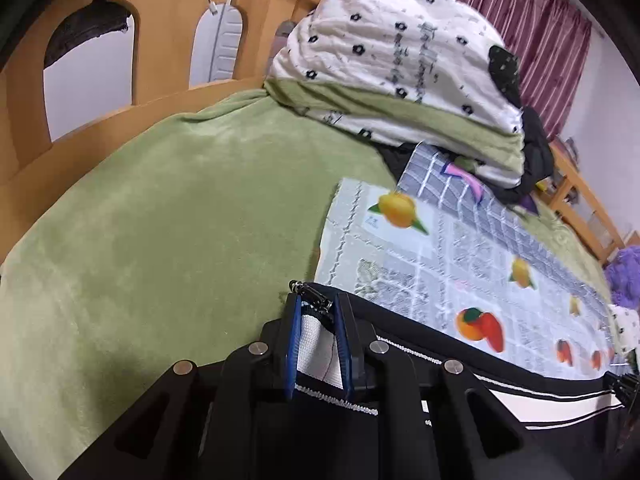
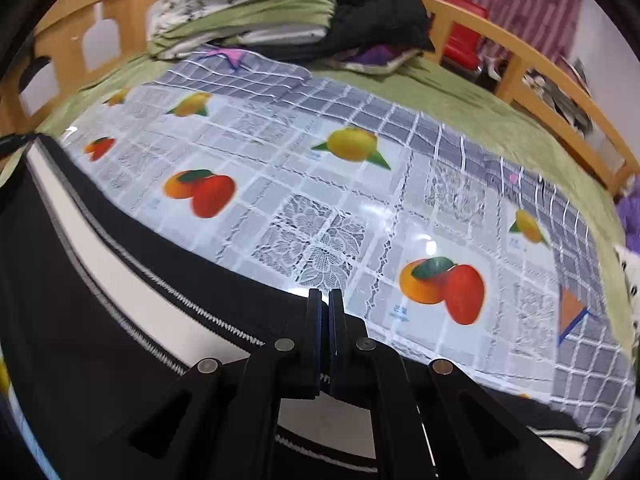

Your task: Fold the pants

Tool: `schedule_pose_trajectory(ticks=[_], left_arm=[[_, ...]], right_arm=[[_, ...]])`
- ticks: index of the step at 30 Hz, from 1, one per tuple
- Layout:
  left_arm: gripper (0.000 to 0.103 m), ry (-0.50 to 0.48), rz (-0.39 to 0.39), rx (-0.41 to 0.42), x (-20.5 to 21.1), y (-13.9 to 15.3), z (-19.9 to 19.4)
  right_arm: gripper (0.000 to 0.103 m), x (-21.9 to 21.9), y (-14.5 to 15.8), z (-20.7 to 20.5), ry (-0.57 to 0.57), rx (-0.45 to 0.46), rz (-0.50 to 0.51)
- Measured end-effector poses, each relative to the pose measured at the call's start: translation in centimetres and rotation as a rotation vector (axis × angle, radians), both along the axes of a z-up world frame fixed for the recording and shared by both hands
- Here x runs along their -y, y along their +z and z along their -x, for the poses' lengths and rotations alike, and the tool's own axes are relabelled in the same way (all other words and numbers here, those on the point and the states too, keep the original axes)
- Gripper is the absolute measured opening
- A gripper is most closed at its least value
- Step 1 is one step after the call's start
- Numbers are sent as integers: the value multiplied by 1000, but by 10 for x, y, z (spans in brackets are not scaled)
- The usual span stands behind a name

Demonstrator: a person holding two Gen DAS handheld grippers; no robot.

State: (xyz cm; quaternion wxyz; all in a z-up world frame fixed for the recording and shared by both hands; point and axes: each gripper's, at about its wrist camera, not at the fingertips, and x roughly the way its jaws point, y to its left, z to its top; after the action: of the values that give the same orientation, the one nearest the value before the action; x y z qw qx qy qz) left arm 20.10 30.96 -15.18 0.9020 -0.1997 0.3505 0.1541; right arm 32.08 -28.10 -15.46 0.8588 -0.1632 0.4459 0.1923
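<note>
We see black pants [image 2: 80, 320] with white side stripes and zigzag stitching lying along the near edge of a glossy fruit-print cloth [image 2: 320, 184], which is spread over a green bed cover [image 1: 168, 208] on a wooden-framed bed [image 1: 168, 12]. In the left wrist view the left tool [image 1: 316, 312] is clenched on a corner of the pants [image 1: 440, 364], with white stripe fabric and a small metal clip pinched between its blue pads; that corner sits where the fruit-print cloth meets bare green cover. In the right wrist view the right tool [image 2: 325, 300] has its jaws pressed together right at the pants' upper hem; the fingers overlap the fabric edge, but we cannot tell how much cloth is actually caught. The pants stretch leftward from there toward the far left edge of that view. Behind, a folded white-and-green quilt [image 1: 400, 52] is stacked near the headboard, with dark clothes [image 2: 376, 12] beside it. Maroon curtains [image 1: 520, 12] hang in back.
</note>
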Motion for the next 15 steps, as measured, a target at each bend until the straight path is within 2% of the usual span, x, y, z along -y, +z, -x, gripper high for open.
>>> schedule_pose_trajectory(ticks=[3, 4, 7, 8, 9, 11, 13, 14, 15], left_arm=[[17, 5, -27, -45, 5, -8, -5], [18, 0, -37, -53, 6, -8, -5], [20, -7, -61, -68, 9, -5, -4], [20, -5, -64, -67, 9, -1, -1], [20, -6, -62, -61, 9, 1, 0], [20, -6, -63, -44, 9, 5, 5], [20, -6, -71, -45, 10, 5, 6], [20, -6, -74, -49, 10, 3, 5], [20, -3, -78, -65, 10, -2, 2]], right_arm=[[4, -9, -36, -8, -33, -57, 52], [5, -7, -37, -6, -53, -35, 34], [11, 8, -23, -3, -116, -51, -57], [20, 16, -16, -1, -139, -36, -66], [28, 28, -6, 5, -174, 13, -48], [37, 56, 10, 16, -243, 108, -30], [37, 88, 17, 21, -342, 152, -2], [37, 108, 16, 20, -405, 147, 6], [33, 127, 9, 16, -468, 115, 34]])
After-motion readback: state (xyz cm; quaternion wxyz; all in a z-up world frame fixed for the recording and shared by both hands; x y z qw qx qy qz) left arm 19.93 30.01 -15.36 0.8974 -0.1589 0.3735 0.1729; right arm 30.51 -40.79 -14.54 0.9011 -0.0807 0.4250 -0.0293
